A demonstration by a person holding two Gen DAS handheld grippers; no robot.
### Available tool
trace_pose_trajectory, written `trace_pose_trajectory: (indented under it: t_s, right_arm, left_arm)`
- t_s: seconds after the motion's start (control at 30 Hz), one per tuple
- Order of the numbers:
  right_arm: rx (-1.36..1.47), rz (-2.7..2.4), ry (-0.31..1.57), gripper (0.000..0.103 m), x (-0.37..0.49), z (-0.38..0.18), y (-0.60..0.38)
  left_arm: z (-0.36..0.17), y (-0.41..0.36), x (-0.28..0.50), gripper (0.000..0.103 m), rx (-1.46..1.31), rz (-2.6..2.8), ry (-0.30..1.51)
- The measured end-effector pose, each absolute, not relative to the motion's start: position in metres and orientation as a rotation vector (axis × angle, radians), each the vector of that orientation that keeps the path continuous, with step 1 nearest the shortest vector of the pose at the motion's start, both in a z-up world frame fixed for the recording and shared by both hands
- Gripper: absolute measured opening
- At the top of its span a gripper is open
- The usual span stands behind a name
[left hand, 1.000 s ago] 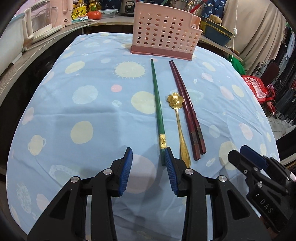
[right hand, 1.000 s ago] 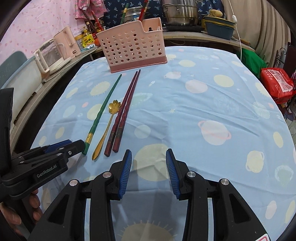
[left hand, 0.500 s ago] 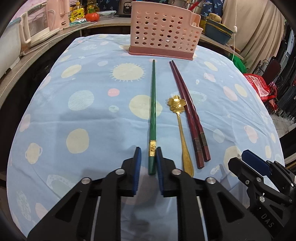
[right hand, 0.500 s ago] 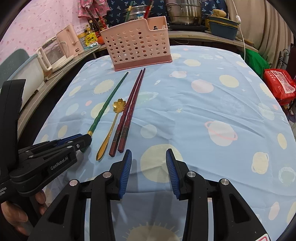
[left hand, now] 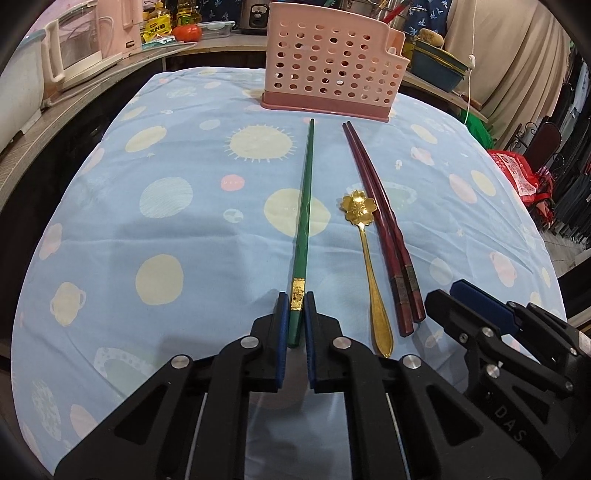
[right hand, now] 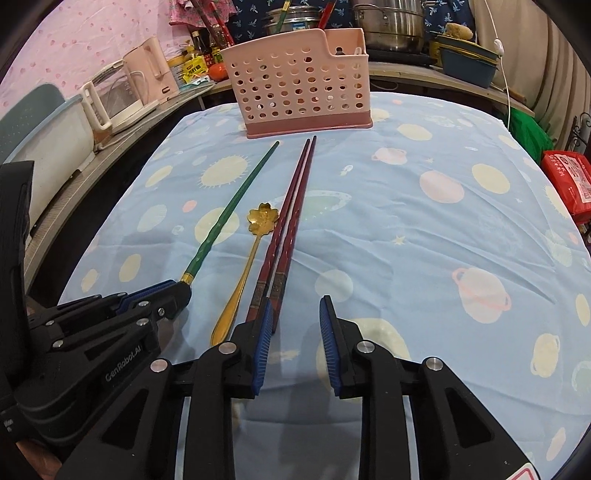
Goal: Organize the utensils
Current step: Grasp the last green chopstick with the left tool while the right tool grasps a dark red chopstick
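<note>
A green chopstick (left hand: 304,206) lies on the blue tablecloth and points at the pink perforated holder (left hand: 328,70). My left gripper (left hand: 295,299) is closing on its near end, and both blue pads press against it by the gold band. To its right lie a gold flower-bowl spoon (left hand: 364,251) and a pair of dark red chopsticks (left hand: 373,192). My right gripper (right hand: 295,306) is over the cloth with its jaws closing. The near ends of the red chopsticks (right hand: 295,206) lie by its left pad, not gripped.
The pink holder (right hand: 299,92) stands at the table's far edge. Behind it a counter carries a kettle (right hand: 114,96), bottles and steel pots (right hand: 391,26). A red bag (right hand: 569,181) sits off the right edge. Bare cloth stretches to the right of the utensils.
The left jaws have narrowed from wide apart onto the green chopstick's near end. The right gripper has slid left to the red chopsticks' ends, and its jaws have narrowed.
</note>
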State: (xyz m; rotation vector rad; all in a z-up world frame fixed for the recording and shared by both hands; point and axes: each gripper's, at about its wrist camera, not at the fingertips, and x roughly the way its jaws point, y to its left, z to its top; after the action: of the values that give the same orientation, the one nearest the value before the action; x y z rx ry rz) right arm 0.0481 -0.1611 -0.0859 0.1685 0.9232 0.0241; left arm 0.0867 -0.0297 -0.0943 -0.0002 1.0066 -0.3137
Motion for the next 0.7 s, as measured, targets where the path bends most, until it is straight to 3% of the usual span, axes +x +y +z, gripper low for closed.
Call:
trace_pose_trajectory:
  t_s: [0.5, 0.7]
  right_arm:
    - [0.161, 0.031, 0.937, 0.02, 0.063, -0.091, -0.155]
    - [0.153, 0.026, 0.941, 0.014, 0.067, -0.095, -0.154]
  left_arm:
    - [-0.096, -0.028, 0.088, 0.008, -0.013, -0.329, 1.006]
    - [-0.096, -0.027, 0.088, 0.008, -0.016, -0.331, 1.006]
